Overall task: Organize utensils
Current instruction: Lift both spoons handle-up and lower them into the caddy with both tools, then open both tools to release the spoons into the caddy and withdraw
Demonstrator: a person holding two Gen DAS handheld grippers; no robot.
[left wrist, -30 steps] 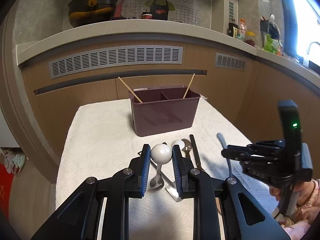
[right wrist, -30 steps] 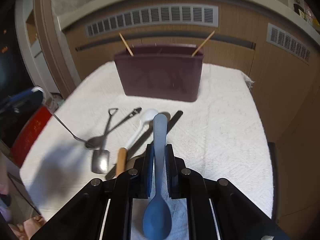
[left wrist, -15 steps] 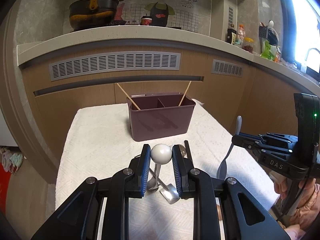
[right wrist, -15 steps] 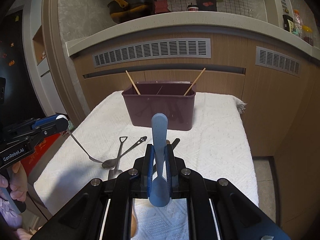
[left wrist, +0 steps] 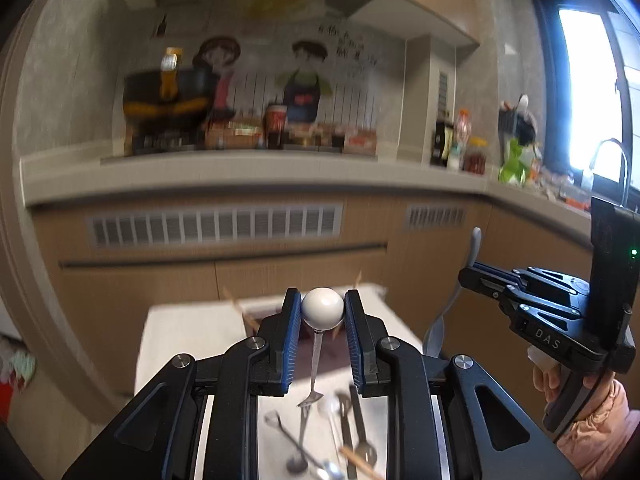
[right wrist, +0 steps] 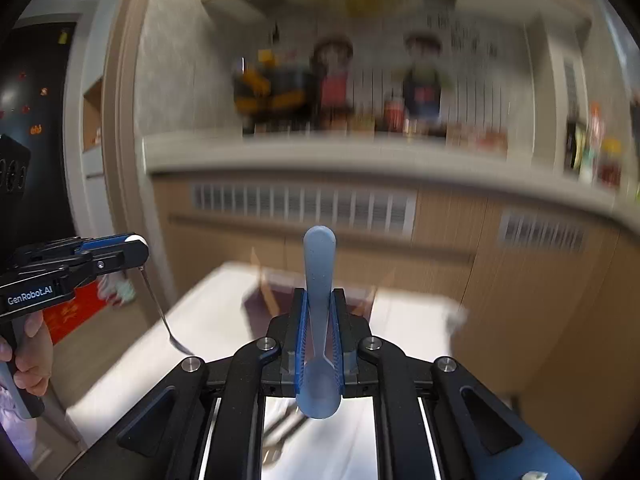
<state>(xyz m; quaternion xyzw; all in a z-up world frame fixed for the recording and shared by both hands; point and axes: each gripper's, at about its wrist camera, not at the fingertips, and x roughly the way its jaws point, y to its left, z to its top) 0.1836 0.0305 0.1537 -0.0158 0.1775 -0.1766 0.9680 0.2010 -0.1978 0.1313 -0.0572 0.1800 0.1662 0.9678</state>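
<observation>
My left gripper (left wrist: 322,301) is shut on the white ball end (left wrist: 322,312) of a slim metal utensil, whose stem hangs down from it above the table. In the right wrist view the same left gripper (right wrist: 136,246) is at the left with the stem dangling. My right gripper (right wrist: 319,298) is shut on a blue-grey spoon (right wrist: 319,256), handle up and bowl toward the camera. The left wrist view has that right gripper (left wrist: 470,276) at the right, the spoon (left wrist: 435,334) hanging. The dark red bin (right wrist: 254,304) with chopsticks sits behind, mostly hidden by the fingers.
Several metal utensils (left wrist: 352,420) lie on the white towel (left wrist: 188,332) below the left gripper. Behind the table stand a wooden cabinet front with vents (left wrist: 216,226) and a counter (left wrist: 240,170) with a pot and bottles. A hand (right wrist: 30,356) holds the left gripper's handle.
Both grippers have risen with their utensils still clamped. The views have tipped upward, so the table and bin sit lower and the counter and wall fill more of each picture.
</observation>
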